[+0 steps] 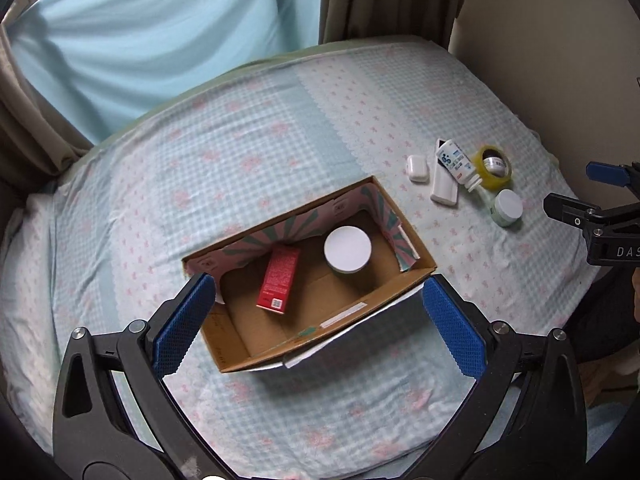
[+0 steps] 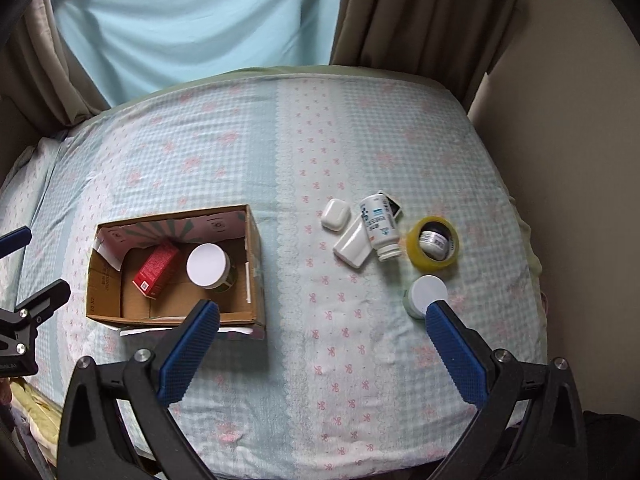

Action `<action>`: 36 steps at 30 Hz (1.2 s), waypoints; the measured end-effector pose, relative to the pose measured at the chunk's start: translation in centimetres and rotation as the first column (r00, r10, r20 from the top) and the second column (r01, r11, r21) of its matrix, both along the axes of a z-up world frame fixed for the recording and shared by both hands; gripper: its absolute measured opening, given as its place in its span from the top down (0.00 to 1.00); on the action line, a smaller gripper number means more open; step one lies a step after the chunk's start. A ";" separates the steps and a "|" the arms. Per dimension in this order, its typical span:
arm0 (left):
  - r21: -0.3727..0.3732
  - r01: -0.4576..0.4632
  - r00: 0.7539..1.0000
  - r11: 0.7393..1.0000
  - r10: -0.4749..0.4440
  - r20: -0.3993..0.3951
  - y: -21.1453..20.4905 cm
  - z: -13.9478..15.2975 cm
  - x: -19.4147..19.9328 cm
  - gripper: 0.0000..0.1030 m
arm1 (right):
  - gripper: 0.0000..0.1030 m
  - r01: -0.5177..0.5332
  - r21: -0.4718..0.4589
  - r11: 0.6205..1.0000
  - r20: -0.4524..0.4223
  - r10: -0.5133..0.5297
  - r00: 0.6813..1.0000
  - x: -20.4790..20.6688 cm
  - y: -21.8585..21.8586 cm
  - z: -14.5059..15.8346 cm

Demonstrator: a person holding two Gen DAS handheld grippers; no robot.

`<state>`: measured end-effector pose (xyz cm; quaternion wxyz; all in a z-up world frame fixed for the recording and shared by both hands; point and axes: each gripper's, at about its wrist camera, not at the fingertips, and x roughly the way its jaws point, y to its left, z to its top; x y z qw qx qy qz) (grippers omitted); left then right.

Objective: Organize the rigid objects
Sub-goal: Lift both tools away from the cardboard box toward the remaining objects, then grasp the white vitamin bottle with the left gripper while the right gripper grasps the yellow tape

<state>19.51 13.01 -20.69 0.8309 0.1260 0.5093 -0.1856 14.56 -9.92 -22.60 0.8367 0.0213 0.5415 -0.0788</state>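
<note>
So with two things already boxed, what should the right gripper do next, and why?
Probably lower the open right gripper onto the small jar, the loose item nearest its fingers, while the box has room.

You can read very little here. At 3 o'clock in the left wrist view, the black body of the right gripper (image 1: 576, 196) carries white letters "DAS", cut off by the frame edge. The red carton (image 1: 279, 280) in the cardboard box (image 1: 404, 216) shows a square code near its lower end and fine white print too small to read. The white bottle (image 2: 379, 226) at 1 o'clock has a blue label whose characters are not legible.
</note>
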 end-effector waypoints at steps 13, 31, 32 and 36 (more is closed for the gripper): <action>-0.065 -0.020 0.999 0.998 0.017 -0.044 -15.0 -0.5 0.1 0.00 | 0.00 0.028 -0.020 0.999 0.019 -0.028 0.999 -2.5 -14.1 -1.1; 0.035 -0.116 0.959 0.993 0.121 -0.257 -31.5 -13.9 9.2 0.00 | 0.00 -0.092 0.162 0.983 -0.068 0.104 0.992 5.1 -23.5 -18.1; 0.036 -0.122 0.954 0.992 0.127 -0.270 -32.0 -14.9 9.7 0.00 | 0.00 -0.086 0.157 0.984 -0.063 0.097 0.993 5.4 -23.6 -18.9; 0.043 -0.138 0.940 0.989 0.145 -0.307 -33.7 -18.9 11.5 0.00 | 0.00 -0.074 0.127 0.989 -0.027 0.078 0.997 6.4 -23.7 -21.5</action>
